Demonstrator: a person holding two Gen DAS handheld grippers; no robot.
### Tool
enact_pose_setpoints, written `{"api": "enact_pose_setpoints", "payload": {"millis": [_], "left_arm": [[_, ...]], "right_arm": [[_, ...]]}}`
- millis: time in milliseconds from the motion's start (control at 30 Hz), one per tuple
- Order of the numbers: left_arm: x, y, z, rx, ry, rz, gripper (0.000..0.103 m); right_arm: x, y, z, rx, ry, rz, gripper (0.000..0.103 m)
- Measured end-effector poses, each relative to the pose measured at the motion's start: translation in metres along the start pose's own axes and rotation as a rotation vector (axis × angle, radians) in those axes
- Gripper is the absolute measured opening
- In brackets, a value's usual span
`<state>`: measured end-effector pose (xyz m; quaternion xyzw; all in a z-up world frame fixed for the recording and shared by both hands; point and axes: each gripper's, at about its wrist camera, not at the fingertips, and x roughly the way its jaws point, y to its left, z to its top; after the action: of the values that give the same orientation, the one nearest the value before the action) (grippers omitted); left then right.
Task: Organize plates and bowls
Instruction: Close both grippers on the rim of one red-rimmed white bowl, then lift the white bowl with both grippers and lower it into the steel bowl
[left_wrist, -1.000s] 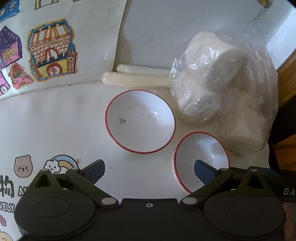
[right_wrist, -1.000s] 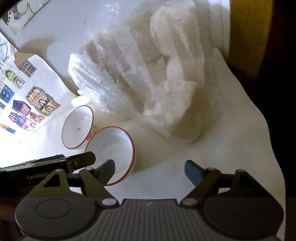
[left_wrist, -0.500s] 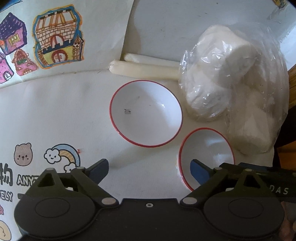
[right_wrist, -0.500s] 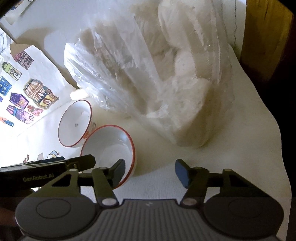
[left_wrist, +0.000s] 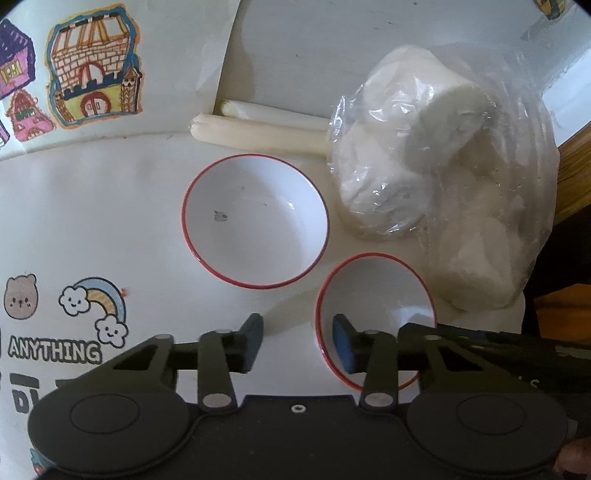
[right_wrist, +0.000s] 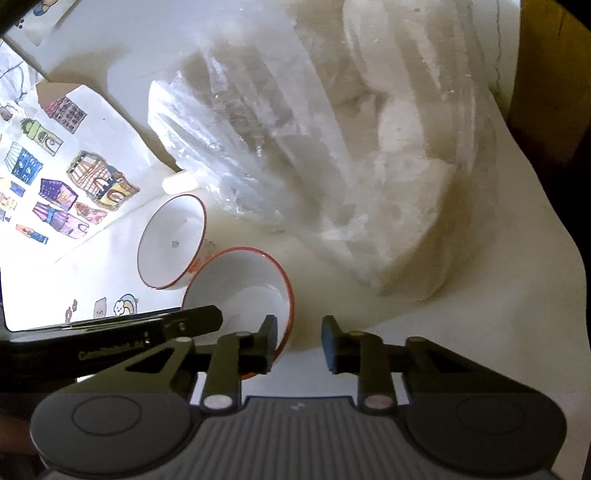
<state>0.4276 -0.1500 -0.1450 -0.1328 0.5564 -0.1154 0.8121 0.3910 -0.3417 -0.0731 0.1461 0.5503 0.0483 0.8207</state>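
Two white bowls with red rims sit on the white cloth. The far bowl (left_wrist: 255, 220) is empty, with a small dark speck inside; it also shows in the right wrist view (right_wrist: 170, 240). The near bowl (left_wrist: 375, 295) stands right of it and shows in the right wrist view (right_wrist: 240, 291) too. My left gripper (left_wrist: 297, 343) is partly closed, its jaws straddling the near bowl's left rim. My right gripper (right_wrist: 298, 343) is partly closed, its jaws straddling that bowl's right rim. Neither pinches the rim.
A clear plastic bag of white lumps (left_wrist: 443, 177) lies right of the bowls, close to the near one; it also shows in the right wrist view (right_wrist: 332, 155). Two white rolls (left_wrist: 255, 129) lie behind the far bowl. A house drawing sheet (left_wrist: 74, 74) leans at the back left.
Both grippers' jaws have narrowed from wide open and moved in onto the near bowl's rim from opposite sides. The bowls have not moved.
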Motion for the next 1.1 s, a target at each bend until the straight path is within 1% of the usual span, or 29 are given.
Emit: {"api": "enact_pose_setpoints", "payload": {"millis": [100, 167, 267, 533, 700, 800, 1100], "left_arm": [[-0.001, -0.004, -0.004, -0.015, 0.003, -0.038, 0.034], [0.001, -0.006, -0.006, -0.015, 0.009, -0.046, 0.024], [0.001, -0.01, -0.01, -0.016, 0.007, -0.053, 0.019], [0.0, -0.02, -0.02, -0.01, -0.007, -0.062, 0.018], [-0.008, -0.025, -0.027, -0.008, -0.02, -0.067, 0.018], [-0.022, -0.027, -0.03, -0.002, -0.032, -0.074, 0.018], [-0.052, -0.049, -0.044, 0.036, -0.07, -0.095, 0.018]], "right_arm": [[0.001, 0.001, 0.001, -0.005, 0.005, 0.013, 0.021], [0.001, 0.002, 0.0, -0.007, 0.006, 0.023, 0.019], [0.003, 0.006, 0.0, -0.011, 0.008, 0.034, 0.014], [-0.001, 0.005, -0.006, -0.018, 0.014, 0.038, 0.013], [-0.007, 0.007, -0.009, -0.027, 0.006, 0.044, 0.013], [-0.015, 0.006, -0.011, -0.031, -0.005, 0.054, 0.013], [-0.046, -0.004, -0.024, -0.025, -0.026, 0.092, 0.013]]}}
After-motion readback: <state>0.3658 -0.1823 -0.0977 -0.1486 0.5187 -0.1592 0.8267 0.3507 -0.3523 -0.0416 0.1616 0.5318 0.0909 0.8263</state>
